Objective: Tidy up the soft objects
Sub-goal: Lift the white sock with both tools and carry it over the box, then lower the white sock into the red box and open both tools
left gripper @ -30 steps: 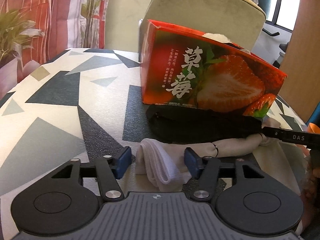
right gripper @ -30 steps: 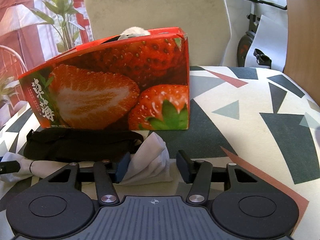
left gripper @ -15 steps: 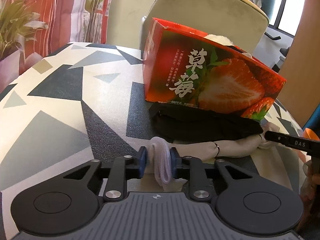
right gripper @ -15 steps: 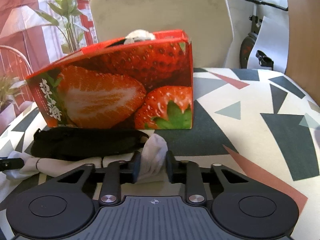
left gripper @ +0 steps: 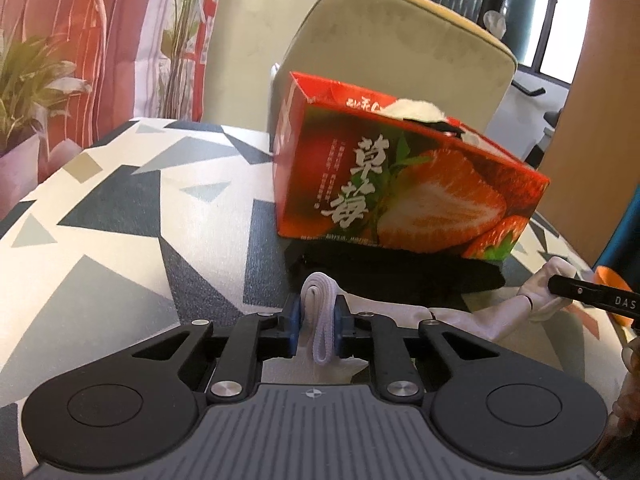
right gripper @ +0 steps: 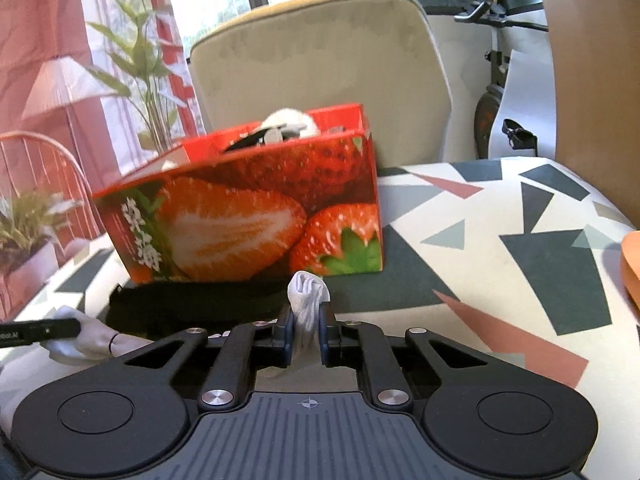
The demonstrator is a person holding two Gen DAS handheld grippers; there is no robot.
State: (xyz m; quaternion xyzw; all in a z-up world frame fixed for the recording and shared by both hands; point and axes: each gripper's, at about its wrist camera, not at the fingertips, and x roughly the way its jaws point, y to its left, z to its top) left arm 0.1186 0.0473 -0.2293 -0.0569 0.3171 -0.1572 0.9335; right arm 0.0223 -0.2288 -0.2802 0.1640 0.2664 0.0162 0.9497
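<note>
Two hand-held grippers pinching opposite ends of one long white ribbed sock (left gripper: 320, 322), which lies across the geometric-patterned tablecloth (left gripper: 120, 216) in front of the red strawberry-printed cardboard box (left gripper: 400, 184). The left gripper (left gripper: 317, 322) has just been closing and now clamps the sock's folded cuff end between its blue pads; the right gripper (right gripper: 307, 330) has likewise just been closing and grips the bunched toe end (right gripper: 308, 300), which stands up above the jaws. Holding both ends probably lets the limp fabric be stretched, folded or lifted as one piece rather than dragged. The middle of the sock sags on the cloth, just beside a black fabric item (left gripper: 400, 280) resting against the foot of the box. The box stands open-topped, with white and dark soft items (right gripper: 286, 124) already showing above its rim, so it likely serves as the collecting container, kept near for a short carry. A beige upholstered chair (right gripper: 320, 60) stands behind the table
</note>
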